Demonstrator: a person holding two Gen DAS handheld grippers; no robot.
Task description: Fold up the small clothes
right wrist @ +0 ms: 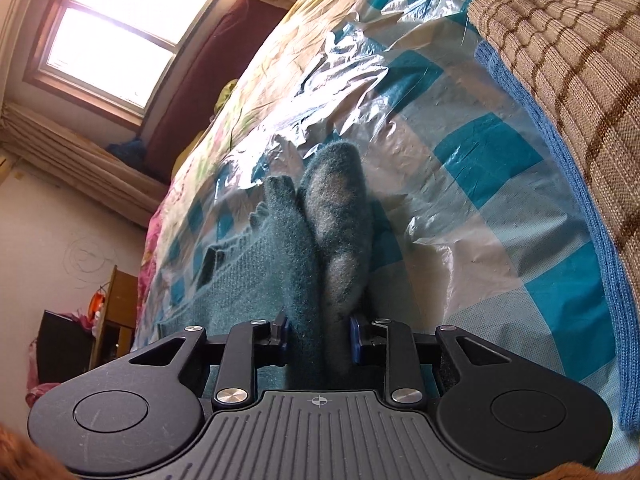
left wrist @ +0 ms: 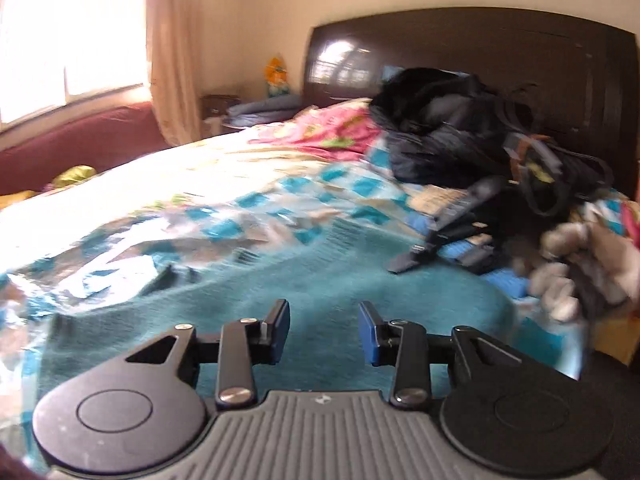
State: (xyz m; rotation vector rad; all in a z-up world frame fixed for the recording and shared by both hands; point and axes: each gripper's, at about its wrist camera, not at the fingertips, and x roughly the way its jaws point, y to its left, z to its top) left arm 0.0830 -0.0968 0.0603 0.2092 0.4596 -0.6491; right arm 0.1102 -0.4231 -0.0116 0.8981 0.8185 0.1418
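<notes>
Left claw (left wrist: 324, 330) hovers with jaws apart, nothing between them, over a teal knit garment (left wrist: 320, 280) spread on the bed (left wrist: 160, 184). Dark bags (left wrist: 460, 140) piled by the headboard (left wrist: 480, 52); pale socks (left wrist: 580, 272) heaped right.

Left hand-held gripper (left wrist: 324, 330) parted, empty; right hand-held gripper (right wrist: 319, 336) clamped.

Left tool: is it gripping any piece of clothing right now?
No, the left tool stands open with only the teal garment lying flat beyond its blue pads, nothing between them.
</notes>
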